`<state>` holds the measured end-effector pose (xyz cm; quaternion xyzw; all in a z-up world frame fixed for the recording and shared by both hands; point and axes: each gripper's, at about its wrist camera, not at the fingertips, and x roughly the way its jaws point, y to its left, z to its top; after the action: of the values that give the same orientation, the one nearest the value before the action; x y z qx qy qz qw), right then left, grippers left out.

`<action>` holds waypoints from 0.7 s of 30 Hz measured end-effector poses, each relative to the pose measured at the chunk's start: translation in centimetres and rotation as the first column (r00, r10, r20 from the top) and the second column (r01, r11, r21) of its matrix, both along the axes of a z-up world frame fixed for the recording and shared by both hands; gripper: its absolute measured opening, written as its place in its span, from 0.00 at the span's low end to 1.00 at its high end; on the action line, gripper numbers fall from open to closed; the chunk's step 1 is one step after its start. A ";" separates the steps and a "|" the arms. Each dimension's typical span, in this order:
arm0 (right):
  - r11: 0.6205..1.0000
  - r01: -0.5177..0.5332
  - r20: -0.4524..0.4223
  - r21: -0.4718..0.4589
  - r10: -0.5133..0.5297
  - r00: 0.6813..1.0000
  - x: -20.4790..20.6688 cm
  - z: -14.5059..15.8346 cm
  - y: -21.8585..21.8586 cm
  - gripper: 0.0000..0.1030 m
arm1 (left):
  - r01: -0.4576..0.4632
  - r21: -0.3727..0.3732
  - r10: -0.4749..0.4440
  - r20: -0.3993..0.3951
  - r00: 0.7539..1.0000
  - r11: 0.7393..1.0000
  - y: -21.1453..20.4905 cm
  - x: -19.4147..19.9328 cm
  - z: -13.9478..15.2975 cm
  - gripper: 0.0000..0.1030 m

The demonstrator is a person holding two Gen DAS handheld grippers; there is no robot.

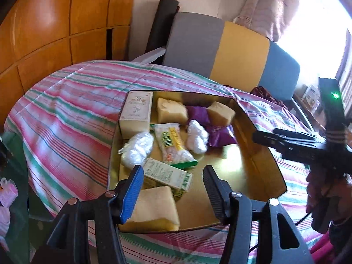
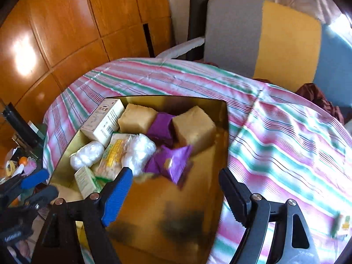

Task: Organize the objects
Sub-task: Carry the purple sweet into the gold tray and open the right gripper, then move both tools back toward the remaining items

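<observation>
A gold tray (image 1: pixel 259 162) (image 2: pixel 193 224) sits on the striped cloth and holds yellow sponge blocks (image 1: pixel 171 110) (image 2: pixel 193 127), purple packets (image 1: pixel 220 134) (image 2: pixel 173 162), white plastic bundles (image 1: pixel 198 138) (image 2: pixel 138 151), a snack bag (image 1: pixel 171 145), a cream box (image 1: pixel 136 114) (image 2: pixel 105 121) and a green-white box (image 1: pixel 169 176) (image 2: pixel 85 180). My left gripper (image 1: pixel 173 193) is open and empty above the tray's near edge, over a sponge (image 1: pixel 154 206). My right gripper (image 2: pixel 173 198) is open and empty above the tray's bare near part. It also shows in the left wrist view (image 1: pixel 286 140).
The striped cloth (image 1: pixel 66 121) (image 2: pixel 286 143) covers a round table. A grey, yellow and blue chair back (image 1: pixel 220 50) (image 2: pixel 275 39) stands behind it. Wooden cabinet panels (image 1: pixel 55 22) fill the left. A small green-white box (image 2: pixel 343 222) lies on the cloth at right.
</observation>
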<state>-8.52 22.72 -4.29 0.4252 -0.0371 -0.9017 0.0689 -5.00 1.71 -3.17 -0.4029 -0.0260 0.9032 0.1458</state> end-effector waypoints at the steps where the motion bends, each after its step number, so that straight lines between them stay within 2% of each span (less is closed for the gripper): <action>1: 1.000 0.012 -0.008 -0.006 -0.012 1.000 0.9 0.2 0.5 0.82 | 0.007 -0.004 -0.007 -0.004 1.000 1.000 0.3 0.2 0.1 0.55; 7: 0.992 0.127 -0.020 -0.025 -0.128 0.992 5.8 0.9 5.5 0.84 | 0.066 -0.021 -0.067 -0.014 0.998 0.998 2.5 1.1 0.7 0.55; 12: 0.968 0.250 0.001 -0.002 -0.250 0.968 9.6 0.7 10.5 0.85 | 0.130 -0.047 -0.132 -0.025 0.991 0.990 4.8 2.2 1.1 0.55; 16: 0.932 0.364 0.017 0.002 -0.364 0.931 12.7 0.7 15.0 0.85 | 0.190 -0.067 -0.193 -0.037 0.981 0.979 7.0 3.0 1.3 0.55; 21: 0.855 0.518 0.041 -0.012 -0.518 0.855 16.6 1.2 21.2 0.85 | 0.284 -0.073 -0.287 -0.039 0.957 0.956 10.0 4.0 1.4 0.55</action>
<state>8.07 43.94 -3.07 0.4149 -0.1615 -0.8787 -0.1721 -1.04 11.72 -1.72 -0.3849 0.0662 0.8826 0.2617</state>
